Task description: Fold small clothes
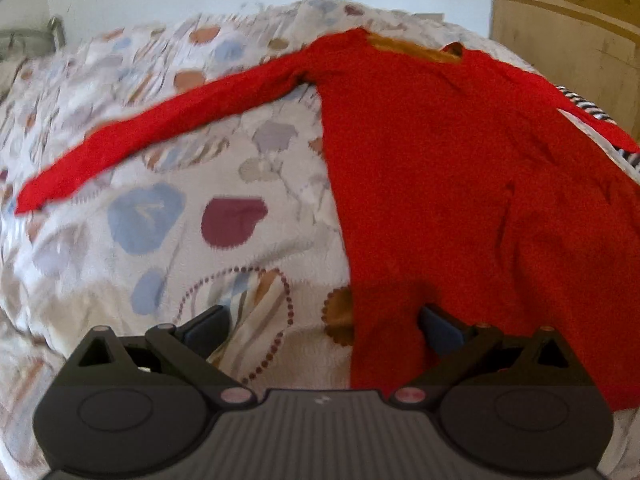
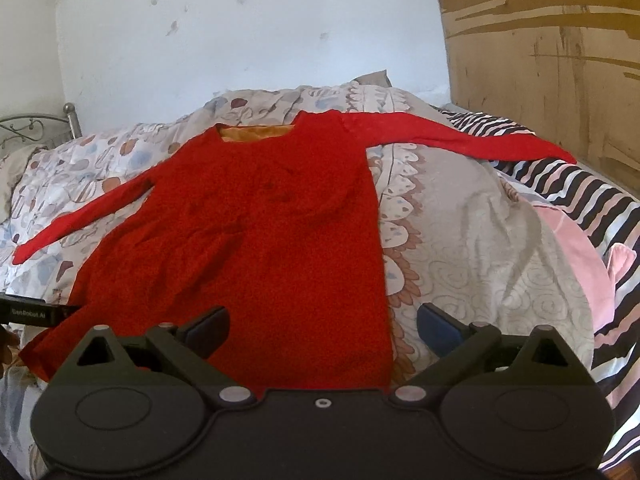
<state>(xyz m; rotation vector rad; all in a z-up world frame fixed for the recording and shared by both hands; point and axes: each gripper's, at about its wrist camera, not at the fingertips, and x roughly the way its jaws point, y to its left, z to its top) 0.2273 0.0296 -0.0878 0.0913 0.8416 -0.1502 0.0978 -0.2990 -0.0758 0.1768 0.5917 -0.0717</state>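
Observation:
A red long-sleeved garment (image 2: 260, 216) with an orange lining at the neck lies spread flat on the bed, sleeves stretched out to both sides. It also shows in the left wrist view (image 1: 460, 184). My left gripper (image 1: 323, 330) is open, just above the garment's lower left hem corner, which lies between its fingers. My right gripper (image 2: 323, 330) is open over the lower right hem, the garment's right edge between its fingers. The left gripper's body (image 2: 28, 311) shows at the left edge of the right wrist view.
The bed is covered by a floral patterned quilt (image 1: 168, 216). A black, white and pink striped blanket (image 2: 580, 208) lies at the right. A white wall is behind, a wooden board (image 2: 540, 60) at the right, and a metal bed frame (image 2: 36, 126) at the left.

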